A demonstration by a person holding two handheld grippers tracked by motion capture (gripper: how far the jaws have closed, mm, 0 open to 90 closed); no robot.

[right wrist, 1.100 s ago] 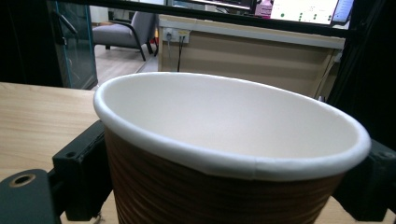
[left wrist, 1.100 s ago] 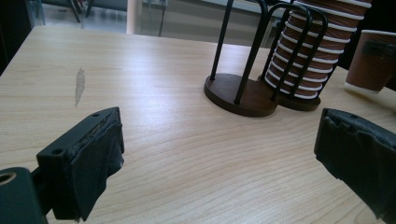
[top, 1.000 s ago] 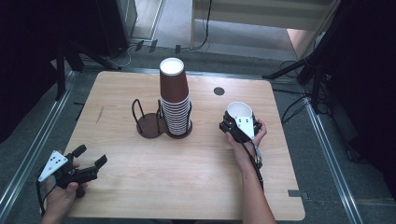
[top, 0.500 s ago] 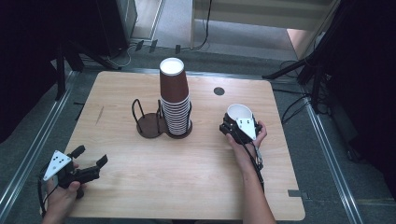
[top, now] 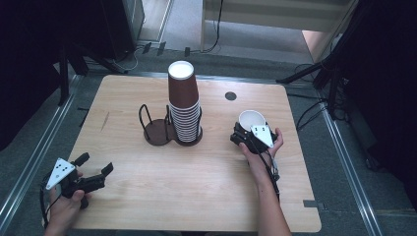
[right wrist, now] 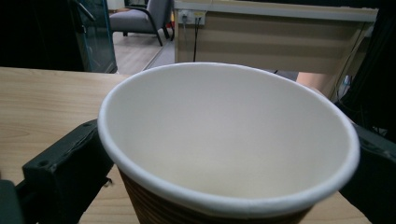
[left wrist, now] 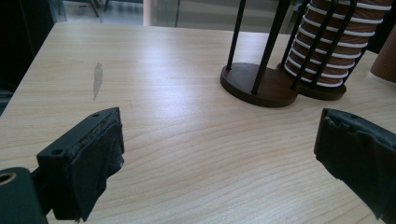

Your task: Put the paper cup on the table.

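Cup [top: 252,119] sits gripped between jaws, well inside the table [top: 196,196] edge.

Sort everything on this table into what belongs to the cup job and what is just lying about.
In the job:
- paper cup held between the right tongs
- stack of upturned paper cups
- wire cup holder, one bay empty
- left tongs, open, apart from the cups

Lying about:
- dark round spot on the wooden table
- grey smear
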